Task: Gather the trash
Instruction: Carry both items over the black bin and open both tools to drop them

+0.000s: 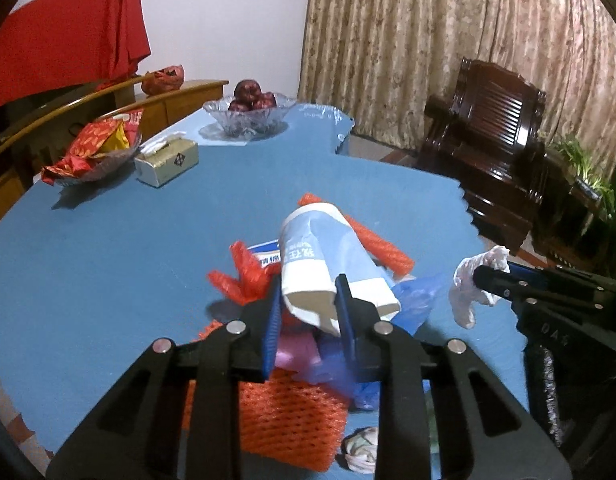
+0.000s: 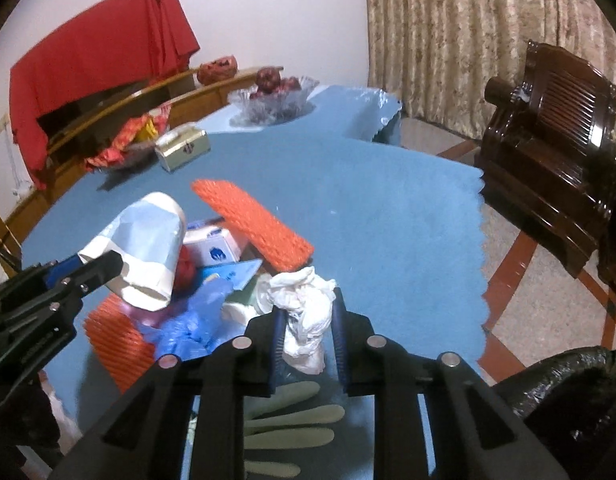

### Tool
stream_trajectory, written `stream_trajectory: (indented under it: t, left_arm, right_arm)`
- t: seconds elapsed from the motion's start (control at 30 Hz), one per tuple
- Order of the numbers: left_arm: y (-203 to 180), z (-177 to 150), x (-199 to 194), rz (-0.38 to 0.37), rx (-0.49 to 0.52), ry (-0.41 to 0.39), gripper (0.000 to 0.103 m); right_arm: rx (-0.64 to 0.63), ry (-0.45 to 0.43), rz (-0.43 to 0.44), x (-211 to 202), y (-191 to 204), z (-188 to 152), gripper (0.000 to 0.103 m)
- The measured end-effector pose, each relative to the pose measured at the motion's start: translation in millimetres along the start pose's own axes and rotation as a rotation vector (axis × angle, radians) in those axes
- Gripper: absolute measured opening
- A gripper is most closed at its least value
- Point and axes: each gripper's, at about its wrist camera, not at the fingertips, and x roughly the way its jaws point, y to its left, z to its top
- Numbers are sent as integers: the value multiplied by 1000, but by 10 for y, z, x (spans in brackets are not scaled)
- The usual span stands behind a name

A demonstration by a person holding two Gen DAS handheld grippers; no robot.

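Observation:
My left gripper (image 1: pixel 308 288) is shut on a crushed white-and-blue paper cup (image 1: pixel 323 248), which hangs a little above a trash pile on the blue tablecloth (image 1: pixel 108 260). In the right wrist view the cup (image 2: pixel 144 240) and the left gripper (image 2: pixel 104 264) are at the left. My right gripper (image 2: pixel 308 308) is shut on a crumpled white wad (image 2: pixel 304 292), which the left wrist view shows as a white wad (image 1: pixel 463 296) at the right. The pile holds orange foam netting (image 2: pixel 256 220), a blue plastic bag (image 2: pixel 192 320) and a small white box (image 2: pixel 214 246).
A pale glove (image 2: pixel 292 420) lies on the cloth under my right gripper. A black bag (image 2: pixel 567 400) sits at the lower right, off the table. Farther back stand a tissue box (image 1: pixel 168 160), a snack dish (image 1: pixel 96 148) and a glass fruit bowl (image 1: pixel 250 114). A dark wooden chair (image 1: pixel 495 140) stands right of the table.

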Motion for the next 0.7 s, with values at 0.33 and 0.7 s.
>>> stream_trajectory:
  t: [0.33, 0.7]
  left_arm:
    - [-200, 160, -402, -45, 24, -72, 23]
    - [-602, -52, -526, -141, 96, -20, 9]
  right_arm:
    - [38, -119, 46, -568, -90, 165, 22]
    - [77, -122, -12, -1018, -275, -161, 22]
